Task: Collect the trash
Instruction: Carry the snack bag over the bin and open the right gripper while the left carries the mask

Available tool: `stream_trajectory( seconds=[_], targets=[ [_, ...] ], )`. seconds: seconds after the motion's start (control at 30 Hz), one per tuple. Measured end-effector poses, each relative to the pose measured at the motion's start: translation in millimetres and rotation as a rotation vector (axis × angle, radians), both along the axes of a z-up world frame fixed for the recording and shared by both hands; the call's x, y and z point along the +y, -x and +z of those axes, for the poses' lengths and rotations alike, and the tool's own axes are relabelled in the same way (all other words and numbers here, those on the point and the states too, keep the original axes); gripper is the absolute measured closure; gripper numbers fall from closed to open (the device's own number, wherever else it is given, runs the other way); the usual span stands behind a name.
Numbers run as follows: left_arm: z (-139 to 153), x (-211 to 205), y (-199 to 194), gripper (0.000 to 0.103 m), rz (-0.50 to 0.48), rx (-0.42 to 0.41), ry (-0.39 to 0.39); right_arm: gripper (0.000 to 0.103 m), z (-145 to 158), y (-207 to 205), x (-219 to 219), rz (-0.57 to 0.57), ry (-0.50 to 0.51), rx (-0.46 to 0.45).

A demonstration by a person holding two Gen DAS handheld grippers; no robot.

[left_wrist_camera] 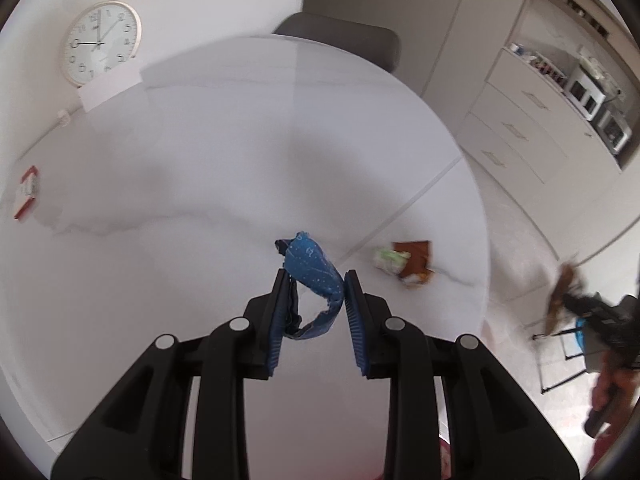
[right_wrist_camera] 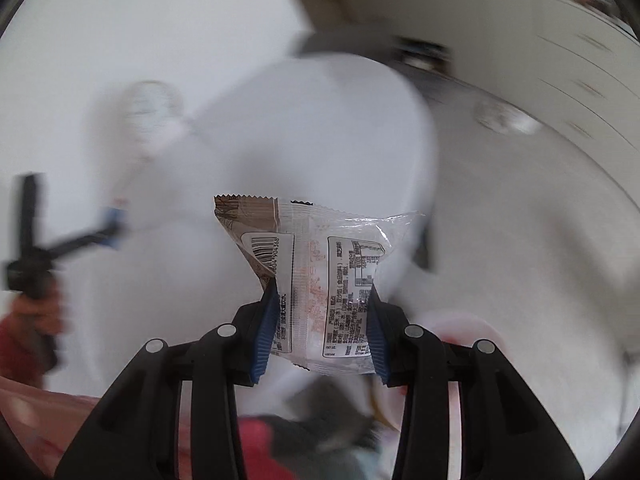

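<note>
My left gripper (left_wrist_camera: 314, 284) is shut on a crumpled blue wrapper (left_wrist_camera: 312, 268) with white dots, held just above the round white table (left_wrist_camera: 180, 168). A green and orange pile of wrappers (left_wrist_camera: 404, 262) lies on the table to the right of it. My right gripper (right_wrist_camera: 322, 296) is shut on a clear and brown snack wrapper (right_wrist_camera: 320, 256) with a barcode, held in the air; this view is blurred. The right gripper also shows in the left wrist view (left_wrist_camera: 560, 300), off the table's right edge, with the brown wrapper in it.
A red and white card (left_wrist_camera: 27, 192) lies at the table's left edge. A clock (left_wrist_camera: 102, 42) leans on the wall behind the table. A grey chair (left_wrist_camera: 340, 38) stands at the far side. White drawers (left_wrist_camera: 532, 136) line the right wall. Something pink and red (right_wrist_camera: 256, 440) lies below my right gripper.
</note>
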State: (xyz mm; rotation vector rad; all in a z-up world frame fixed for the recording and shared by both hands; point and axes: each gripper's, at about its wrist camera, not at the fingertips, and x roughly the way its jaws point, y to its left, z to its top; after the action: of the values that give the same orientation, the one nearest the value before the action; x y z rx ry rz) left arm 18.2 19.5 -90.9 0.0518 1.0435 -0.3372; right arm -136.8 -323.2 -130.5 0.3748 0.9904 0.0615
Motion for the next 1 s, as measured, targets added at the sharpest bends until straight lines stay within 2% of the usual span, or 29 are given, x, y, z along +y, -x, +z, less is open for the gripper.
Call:
stream_trajectory(
  seconds=[0.13,0.17,0.27,0.37,0.43,0.47,0.5,0.6,0.73,0.8,1.0],
  targets=[
    [2.8,-24.5,16.5,0.075,-0.059,0.002,-0.007,0.062,-79.8,21.8,-40.7,-0.13,0.026,0.18],
    [3.3,-29.6,19.5,0.075,-0.072,0.003,-0.009,0.062,-114.6,26.7,-51.6,-0.167,0.027,0.253],
    [4.5,-50.3,32.9,0.075,-0.124,0.003,-0.025,0.062,-183.1,30.8,-62.7,-0.231,0.019,0.397],
    [3.3,-71.1,46.2,0.075,-0.178,0.013,-0.038,0.061,-225.4,33.7,-71.2,-0.277,-0.014,0.468],
    [0.1,-88.2,55.8,0.075,-0.226,0.026,-0.05,0.06,-239.8,33.3,-73.6,-0.299,-0.016,0.491],
    [-1.7,-95.8,59.9,0.075,-0.245,0.03,-0.056,0.05,-246.7,33.4,-74.6,-0.312,-0.02,0.505],
    [-3.9,-105.1,63.7,0.075,-0.271,0.034,-0.066,0.041,-249.8,32.5,-76.2,-0.323,-0.025,0.512],
    [-12.2,-136.3,74.1,0.075,-0.356,0.045,-0.088,0.03,-242.0,42.1,-84.0,-0.348,-0.035,0.496],
    [-31.3,-187.3,84.8,0.075,-0.476,0.084,-0.096,0.025,-225.1,56.7,-87.7,-0.381,-0.042,0.458],
    [-42.3,-210.4,90.5,0.075,-0.527,0.101,-0.105,0.023,-205.9,76.7,-96.9,-0.411,-0.044,0.428],
    [-102.4,-298.6,110.2,0.074,-0.69,0.193,-0.152,0.013,-144.5,128.7,-108.3,-0.476,-0.01,0.329]
  ],
)
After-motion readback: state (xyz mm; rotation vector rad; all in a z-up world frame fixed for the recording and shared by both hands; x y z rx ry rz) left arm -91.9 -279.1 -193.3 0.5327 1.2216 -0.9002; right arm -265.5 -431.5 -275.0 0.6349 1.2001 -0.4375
